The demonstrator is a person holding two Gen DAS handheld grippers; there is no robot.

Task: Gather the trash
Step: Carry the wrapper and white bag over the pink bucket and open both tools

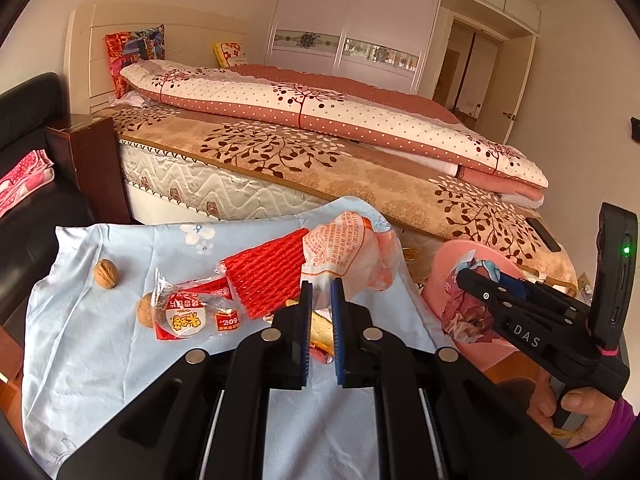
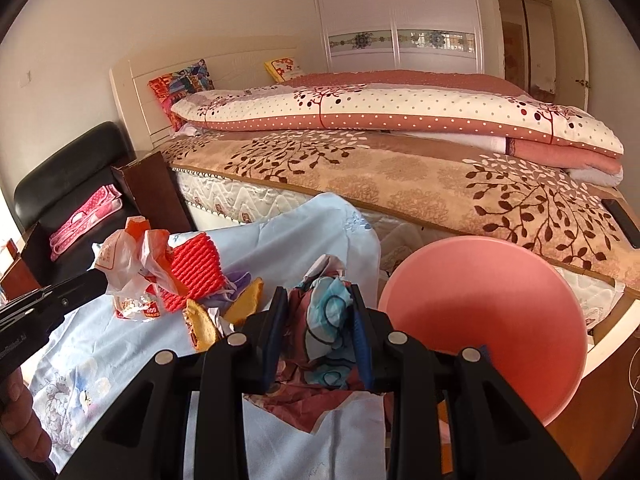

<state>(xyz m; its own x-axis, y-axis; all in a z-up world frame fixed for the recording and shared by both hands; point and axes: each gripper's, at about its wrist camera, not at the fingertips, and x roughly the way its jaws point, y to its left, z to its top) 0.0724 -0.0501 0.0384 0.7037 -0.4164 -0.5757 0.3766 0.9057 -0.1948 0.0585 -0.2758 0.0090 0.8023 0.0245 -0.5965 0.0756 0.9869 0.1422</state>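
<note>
Left tongs (image 1: 321,300) apparently pinch the plastic bag (image 1: 348,252); right tongs (image 2: 320,320) clamp a crumpled wrapper (image 2: 324,320).

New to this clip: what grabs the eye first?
The litter on the blue cloth: a red mesh, snack packets and two walnuts. The left claw pinches a crumpled bag, the right claw grips a patterned wrapper beside a pink bin.
</note>
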